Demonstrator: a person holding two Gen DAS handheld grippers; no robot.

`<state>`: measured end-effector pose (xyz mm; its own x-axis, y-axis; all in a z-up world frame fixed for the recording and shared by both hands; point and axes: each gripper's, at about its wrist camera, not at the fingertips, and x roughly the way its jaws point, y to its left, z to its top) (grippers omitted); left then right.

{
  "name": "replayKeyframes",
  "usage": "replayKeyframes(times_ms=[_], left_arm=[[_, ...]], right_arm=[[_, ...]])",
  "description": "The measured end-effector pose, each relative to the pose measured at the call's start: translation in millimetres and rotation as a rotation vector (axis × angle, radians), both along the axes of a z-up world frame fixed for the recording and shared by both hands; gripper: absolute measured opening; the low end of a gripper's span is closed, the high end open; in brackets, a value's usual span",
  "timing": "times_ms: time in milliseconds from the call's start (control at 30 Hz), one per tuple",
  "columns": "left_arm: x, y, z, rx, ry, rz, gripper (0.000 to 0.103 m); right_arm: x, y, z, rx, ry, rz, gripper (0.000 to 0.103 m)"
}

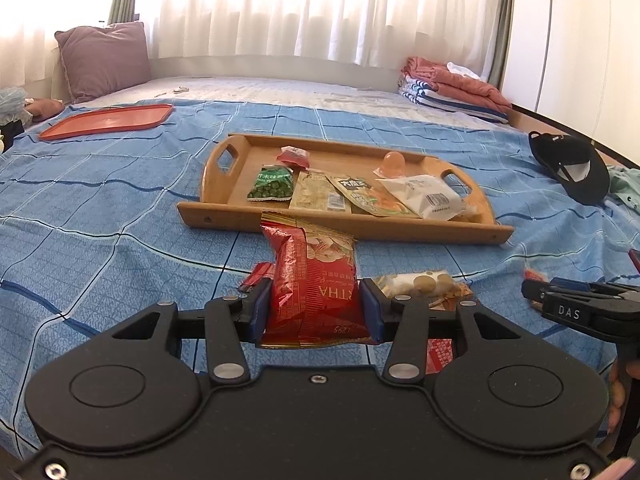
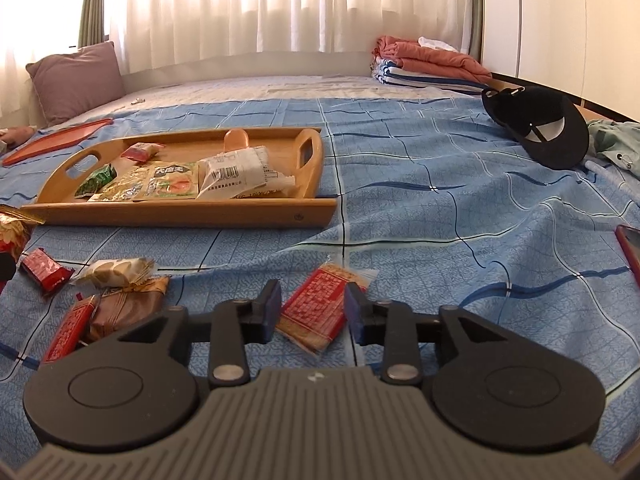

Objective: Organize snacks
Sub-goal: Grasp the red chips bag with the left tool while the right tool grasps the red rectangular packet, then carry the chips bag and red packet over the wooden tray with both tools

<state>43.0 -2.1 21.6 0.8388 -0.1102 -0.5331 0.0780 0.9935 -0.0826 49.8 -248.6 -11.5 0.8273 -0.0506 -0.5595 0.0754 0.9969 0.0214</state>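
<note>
My left gripper [image 1: 316, 296] is shut on a red snack bag [image 1: 312, 276], which stands upright between the blue pads, just in front of the wooden tray [image 1: 344, 229]. The tray holds a green pea packet [image 1: 272, 184], a white packet [image 1: 428, 196], a jelly cup [image 1: 394, 162] and other flat packets. My right gripper [image 2: 312, 300] is open low over the bed, its jaws on either side of a red-and-orange packet [image 2: 316, 314] that lies flat on the blue sheet. Loose snacks lie to its left: a biscuit packet [image 2: 114, 272], a brown packet [image 2: 128, 308] and a small red packet [image 2: 44, 270].
An orange tray [image 1: 108, 120] lies at the far left of the bed, beside a purple pillow [image 1: 104, 60]. A black cap [image 2: 540, 128] and folded clothes [image 2: 432, 64] are at the right. A red phone [image 2: 630, 252] lies at the right edge.
</note>
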Motion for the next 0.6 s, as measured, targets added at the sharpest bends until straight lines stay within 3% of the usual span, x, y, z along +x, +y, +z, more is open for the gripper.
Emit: replayKeyframes(times_ms=[100,233,300,367,600], left_arm=[[-0.1,0.9,0.4,-0.001,0.0,0.003,0.045],[0.6,2.9,1.2,0.0,-0.003,0.005,0.045],[1.3,3.4,1.5,0.001,-0.005,0.006,0.045],[1.6,3.7,2.3,-0.002,-0.005,0.008,0.045],[7.7,5.3,6.1,0.002,-0.009,0.003,0.045]], right_arm=[[3.1,1.7,-3.8,-0.005,0.005,-0.025,0.068],[5.0,0.1,-9.3,0.004,0.012,-0.055,0.068],[4.7,0.5,-8.2,0.004,0.012,-0.041,0.051],[3.6,1.3,-6.5,-0.003,0.009,-0.03,0.042],[-1.4,3.1,7.2,-0.001,-0.019,0.013,0.04]])
